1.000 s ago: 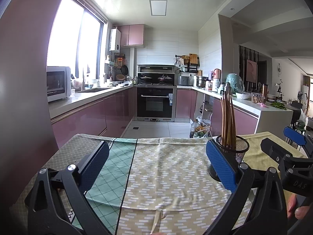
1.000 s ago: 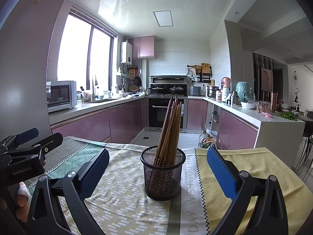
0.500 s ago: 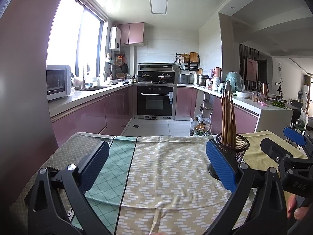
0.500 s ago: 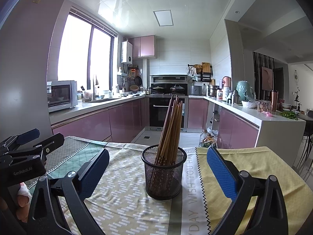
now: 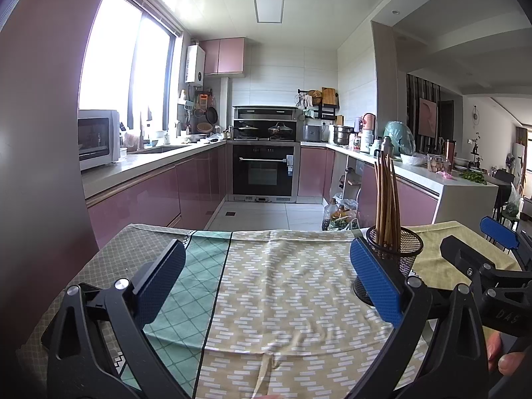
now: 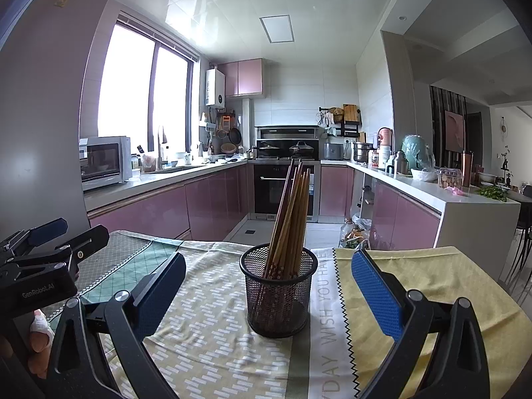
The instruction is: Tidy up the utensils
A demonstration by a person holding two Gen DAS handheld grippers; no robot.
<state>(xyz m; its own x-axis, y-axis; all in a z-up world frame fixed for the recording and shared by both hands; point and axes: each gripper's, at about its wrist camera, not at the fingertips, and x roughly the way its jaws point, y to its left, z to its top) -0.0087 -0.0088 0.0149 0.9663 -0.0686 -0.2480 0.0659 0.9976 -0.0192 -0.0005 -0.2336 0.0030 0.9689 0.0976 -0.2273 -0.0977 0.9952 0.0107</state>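
Chopsticks point(image 6: 288, 219) stand bunched, leaning slightly, in a black mesh cup point(image 6: 278, 294) on the tablecloth point(image 6: 212, 339). We hold our right gripper point(image 6: 267, 286) spread wide, empty, the cup centred between its blue pads but not touched. Our left gripper point(image 5: 266, 276) is also spread and empty over bare cloth, the cup just beyond its right finger point(image 5: 374, 286). Kitchen counters point(image 6: 159, 179) sit well behind.

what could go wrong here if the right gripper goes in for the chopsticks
The chopsticks stand tall and lean in a light mesh holder; a sideways nudge from the open right gripper could tip it. The tablecloth is wrinkled and might let the holder slide. The left gripper is close, so they could collide.
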